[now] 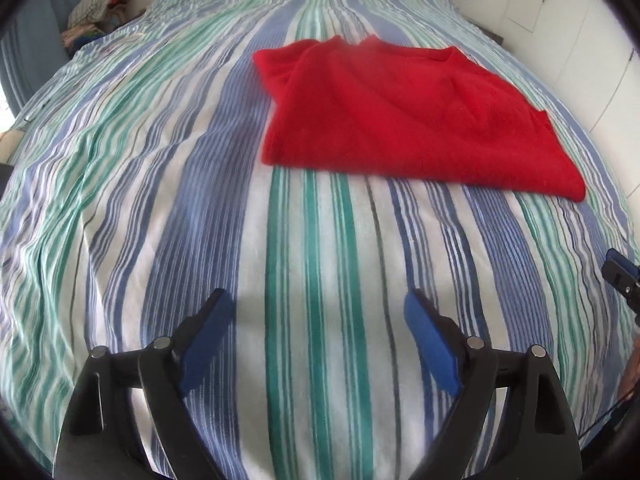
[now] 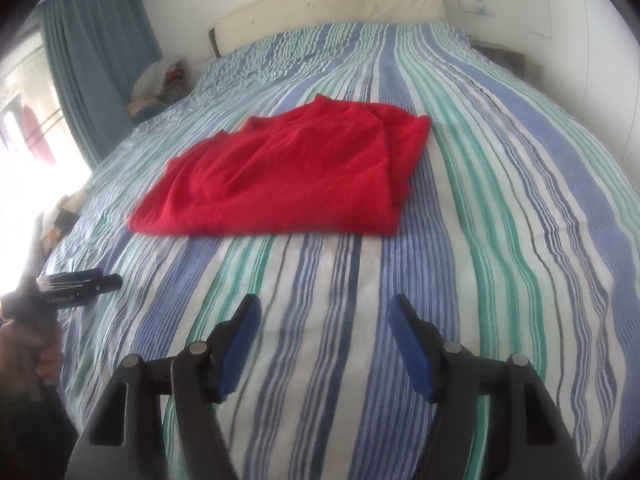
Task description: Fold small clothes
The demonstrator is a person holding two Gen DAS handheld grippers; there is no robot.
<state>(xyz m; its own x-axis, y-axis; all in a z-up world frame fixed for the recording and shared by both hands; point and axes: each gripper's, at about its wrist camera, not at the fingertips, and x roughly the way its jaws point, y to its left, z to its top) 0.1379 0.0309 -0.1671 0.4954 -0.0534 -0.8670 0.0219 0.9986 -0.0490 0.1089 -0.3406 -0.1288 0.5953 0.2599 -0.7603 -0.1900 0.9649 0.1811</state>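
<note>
Both tongs open; red sweater folded.

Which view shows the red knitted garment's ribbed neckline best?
The right wrist view: the red knitted garment lies whole near the frame's centre, its ribbed neckline at the far edge plain to see. The left wrist view shows the garment whole too, but blurred, the neckline only a smudge.
</note>
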